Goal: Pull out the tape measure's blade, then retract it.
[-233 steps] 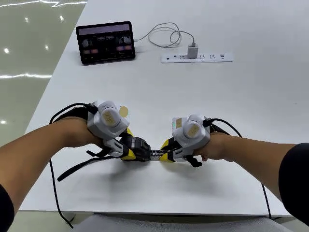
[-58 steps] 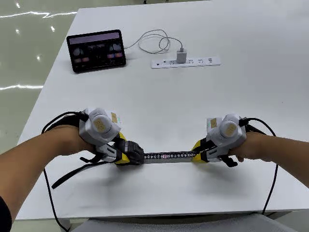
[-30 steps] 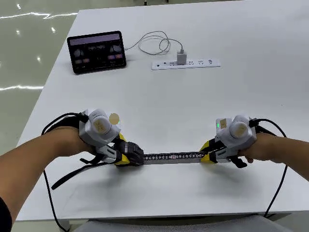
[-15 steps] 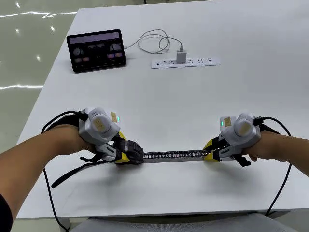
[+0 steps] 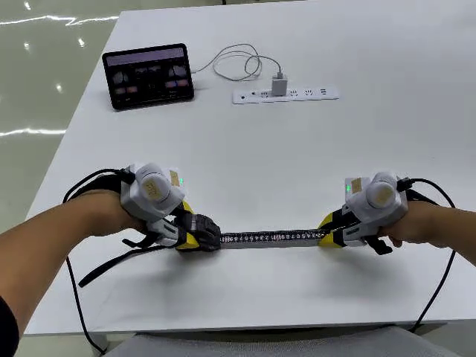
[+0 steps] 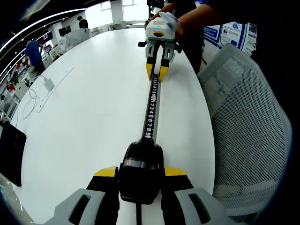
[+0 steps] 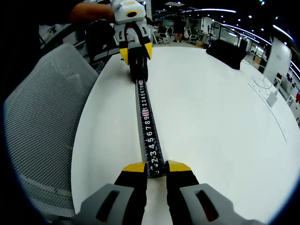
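Blade (image 5: 271,238) lies extended flat along the near edge of the table (image 5: 312,156), between the case (image 5: 204,232), clamped in the left gripper (image 6: 140,171), and its end, pinched by the right gripper (image 7: 156,168). Pull-out judged largely done; retraction outstanding. Tablet (image 5: 149,67), power strip (image 5: 286,94) and cable (image 5: 242,59) sit well apart; nothing obstructs the return path.

The white bench (image 5: 297,156) lay open beyond the black numbered tape blade (image 5: 271,237), which barred the way between left claw (image 5: 199,236) and right claw (image 5: 325,238). Far back stood a dark tablet (image 5: 148,74) and a white power strip (image 5: 285,94); a grey mesh chair (image 6: 248,117) stood just beside the near edge.
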Available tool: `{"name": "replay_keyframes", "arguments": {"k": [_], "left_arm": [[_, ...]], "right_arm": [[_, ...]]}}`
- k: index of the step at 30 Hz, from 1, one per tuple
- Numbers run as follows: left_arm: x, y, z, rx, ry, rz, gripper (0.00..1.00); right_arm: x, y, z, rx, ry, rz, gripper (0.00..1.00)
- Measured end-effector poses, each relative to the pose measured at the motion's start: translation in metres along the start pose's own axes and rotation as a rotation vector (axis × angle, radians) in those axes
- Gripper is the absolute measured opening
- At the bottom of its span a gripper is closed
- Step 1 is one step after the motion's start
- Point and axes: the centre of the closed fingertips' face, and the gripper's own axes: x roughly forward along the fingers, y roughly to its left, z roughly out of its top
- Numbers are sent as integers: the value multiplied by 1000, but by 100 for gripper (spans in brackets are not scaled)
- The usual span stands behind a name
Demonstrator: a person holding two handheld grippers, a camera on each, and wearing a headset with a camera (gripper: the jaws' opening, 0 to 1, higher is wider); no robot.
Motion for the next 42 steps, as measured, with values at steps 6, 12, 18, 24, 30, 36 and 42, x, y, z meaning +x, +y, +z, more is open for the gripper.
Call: {"name": "replay_keyframes", "arguments": {"k": [6,12,18,24,30,36,42], "left_arm": [[0,0,0,0,-2,1,30],[0,0,0,-1,-3,1,30],[-1,0,1,-3,-4,0,30],[-1,0,0,-7,-6,0,30],[-2,-2,2,-5,-5,0,30],[-2,-1,1,-3,-6,-1,30],[-1,0,1,-2,-7,-2,30]], "right_arm": [[-2,-2,-3,6,-4,-1,10],[-3,-3,-6,9,-2,-3,10],[-4,-3,-7,11,1,-4,10],[-6,-4,-10,14,3,-6,10],[-7,-5,-11,20,5,-8,10],[-9,-5,-11,22,5,-11,10],[-12,-4,-13,25,8,-13,10]]}}
